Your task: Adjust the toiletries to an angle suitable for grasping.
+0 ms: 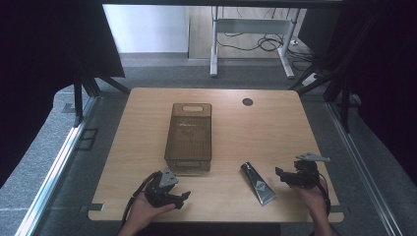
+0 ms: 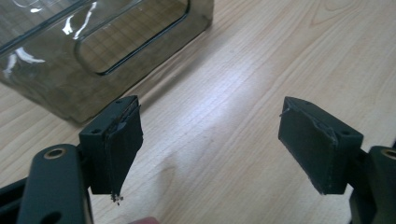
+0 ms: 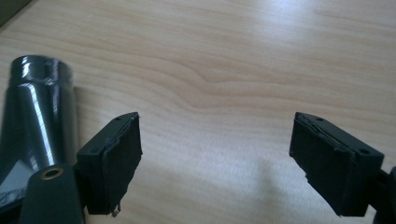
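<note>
A dark tube (image 1: 257,183) lies flat on the table (image 1: 275,128), low and right of middle in the high view. Its cap (image 3: 41,70) shows at the left of the right tool view. A see-through brown bin (image 1: 190,137) sits in the middle. The right tool (image 1: 285,175) is just right of the tube, jaws wide apart, holding nothing. The left tool (image 1: 183,198) is below the bin, jaws apart too.

The wooden table (image 1: 231,128) carries a smoky bin (image 1: 189,137) (translucent) and, apparently, a dark tube (image 1: 258,183).
</note>
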A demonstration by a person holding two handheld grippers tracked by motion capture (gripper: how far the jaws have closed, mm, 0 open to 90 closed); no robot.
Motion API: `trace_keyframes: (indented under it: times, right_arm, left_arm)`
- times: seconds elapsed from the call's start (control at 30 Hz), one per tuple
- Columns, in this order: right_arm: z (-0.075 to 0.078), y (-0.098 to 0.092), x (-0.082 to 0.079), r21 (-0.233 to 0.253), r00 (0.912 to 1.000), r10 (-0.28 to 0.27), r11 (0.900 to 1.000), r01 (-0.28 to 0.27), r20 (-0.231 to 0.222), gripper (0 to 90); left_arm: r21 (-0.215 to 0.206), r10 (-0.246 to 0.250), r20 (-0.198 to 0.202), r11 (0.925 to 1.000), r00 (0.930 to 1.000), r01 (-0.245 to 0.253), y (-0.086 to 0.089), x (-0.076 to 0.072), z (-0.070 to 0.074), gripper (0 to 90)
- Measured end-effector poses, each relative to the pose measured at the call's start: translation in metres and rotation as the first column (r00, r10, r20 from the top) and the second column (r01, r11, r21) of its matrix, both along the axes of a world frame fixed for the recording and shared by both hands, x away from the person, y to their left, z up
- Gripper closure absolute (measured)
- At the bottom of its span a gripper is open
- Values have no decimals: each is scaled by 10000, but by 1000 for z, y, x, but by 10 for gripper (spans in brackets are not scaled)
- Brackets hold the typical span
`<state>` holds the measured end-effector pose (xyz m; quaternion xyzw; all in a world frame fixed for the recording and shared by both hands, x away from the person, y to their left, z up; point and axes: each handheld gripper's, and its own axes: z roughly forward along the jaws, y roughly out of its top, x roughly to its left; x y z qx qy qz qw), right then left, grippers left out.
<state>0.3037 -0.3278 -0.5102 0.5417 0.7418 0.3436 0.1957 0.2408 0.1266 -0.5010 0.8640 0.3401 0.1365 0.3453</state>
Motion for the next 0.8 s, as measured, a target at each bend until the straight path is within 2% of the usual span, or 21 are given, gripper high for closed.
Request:
trace_keyframes:
  times: [0.13,0.23,0.3,0.4,0.47,0.57,0.8]
  right_arm:
    - [3,-2,-6,104,9998,-98,9999,97,153,228]
    - [6,1,-9,-188,9997,103,9998,-99,234,292]
    - [5,2,-9,-226,9995,226,9995,-220,239,308]
    - [5,9,-10,-277,9983,526,9983,-519,244,388]
    - [6,11,-10,-305,9979,599,9978,-592,229,409]
    - [7,15,-12,-312,9959,895,9955,-890,141,493]
    - [9,11,-13,-241,9944,1056,9941,-1055,4,602]
  left_arm:
    - [-52,-125,-28,9999,9999,125,-2,-1,1,216]
    - [-77,-109,-77,9999,9999,108,-1,2,0,215]
    - [-92,-100,-116,9999,9999,99,-1,3,-1,215]
    - [-105,-102,-117,9999,9999,101,0,4,-1,214]
    - [-142,-104,-119,9998,9999,102,0,3,0,214]
    - [-155,-129,-97,9998,9999,128,-1,2,1,214]
    - [-127,-261,-95,9996,9996,260,-4,0,2,214]
